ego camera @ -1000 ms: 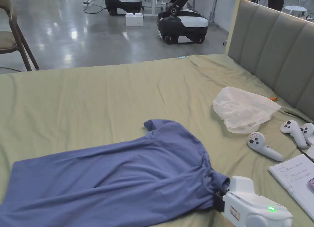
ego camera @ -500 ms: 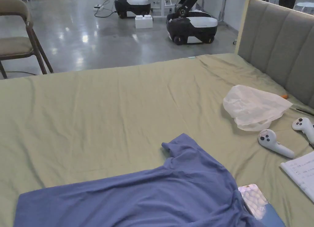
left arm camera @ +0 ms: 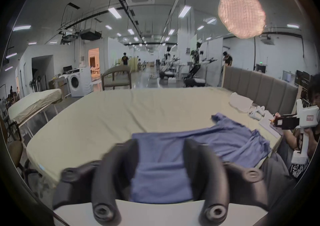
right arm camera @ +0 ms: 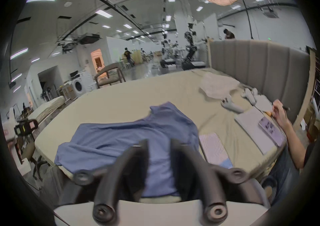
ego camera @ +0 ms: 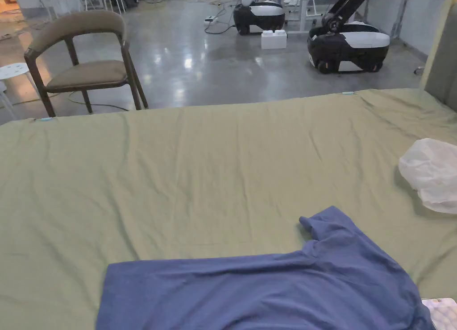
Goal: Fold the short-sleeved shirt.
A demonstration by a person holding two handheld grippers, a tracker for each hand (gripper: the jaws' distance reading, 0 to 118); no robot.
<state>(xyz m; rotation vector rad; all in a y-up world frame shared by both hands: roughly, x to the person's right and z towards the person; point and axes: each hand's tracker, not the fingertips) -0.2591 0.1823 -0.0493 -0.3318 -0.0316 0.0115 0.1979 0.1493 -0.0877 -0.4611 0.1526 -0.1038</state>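
Shirt (ego camera: 267,290) flat at bed (ego camera: 201,166) near edge; both tongs (left arm camera: 161,145) (right arm camera: 158,143) released, clear; risk: shirt draping off the edge

No text, label or sign here can be read.

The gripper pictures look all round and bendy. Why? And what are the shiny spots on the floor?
Both gripper views are fisheye: the bed bulges, the corners go black, and each view's own jaws look smeary. In the head view the floor mirrors the ceiling lights as white glare; the shirt looks sharp.
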